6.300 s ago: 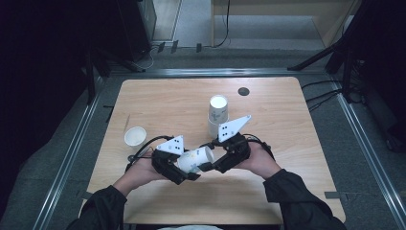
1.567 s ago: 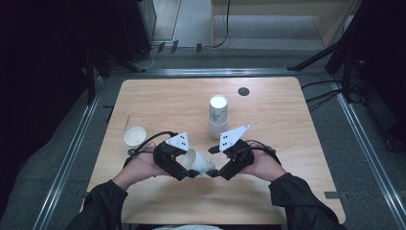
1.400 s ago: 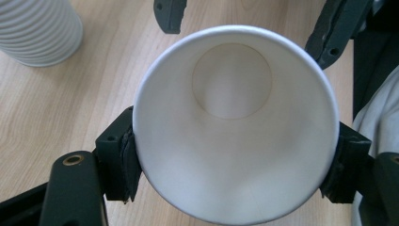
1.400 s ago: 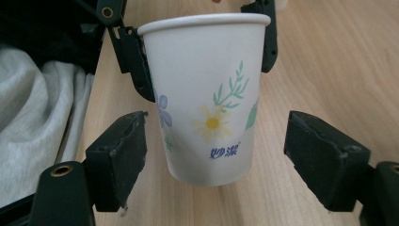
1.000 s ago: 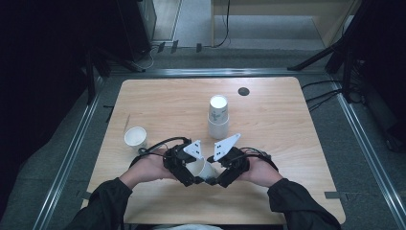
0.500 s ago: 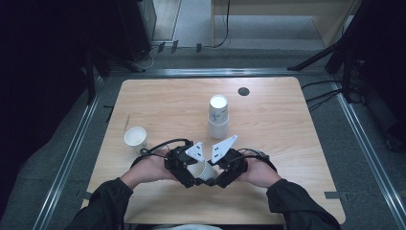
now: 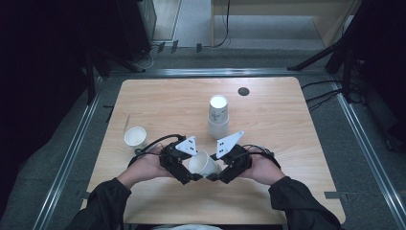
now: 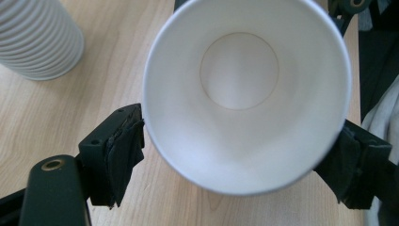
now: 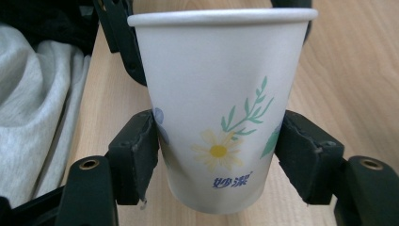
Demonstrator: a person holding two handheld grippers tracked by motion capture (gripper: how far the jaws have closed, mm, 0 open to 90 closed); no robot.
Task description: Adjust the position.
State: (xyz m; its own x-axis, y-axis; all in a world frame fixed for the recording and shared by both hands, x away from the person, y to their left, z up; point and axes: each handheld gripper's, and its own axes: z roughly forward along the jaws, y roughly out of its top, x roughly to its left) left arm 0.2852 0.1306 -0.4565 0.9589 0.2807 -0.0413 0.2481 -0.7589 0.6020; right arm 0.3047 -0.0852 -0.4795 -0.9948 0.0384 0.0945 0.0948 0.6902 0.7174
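At the near edge of the wooden surface point(image 7: 287, 143), between the person's two hands, a white paper cup point(image 7: 203, 164) printed with a daisy is held lying over, its open mouth turned toward the left hand-held gripper point(image 7: 191, 176). The right hand-held gripper point(image 7: 214, 178) is clamped on the cup's lower wall, one pad pressed against each side. The left hand-held gripper's jaws have just been opening; in the left gripper view the cup's rim point(image 8: 244, 99) sits between them, the left pad just at the rim, and whether the pads press on it I cannot tell. Farther out to the left, a second single cup point(image 7: 135, 138) stands upright. Beyond the grippers, near the middle of the surface, a stack of cups point(image 7: 218, 116) stands mouth down, and behind it lies a small dark disc point(image 7: 243, 91).
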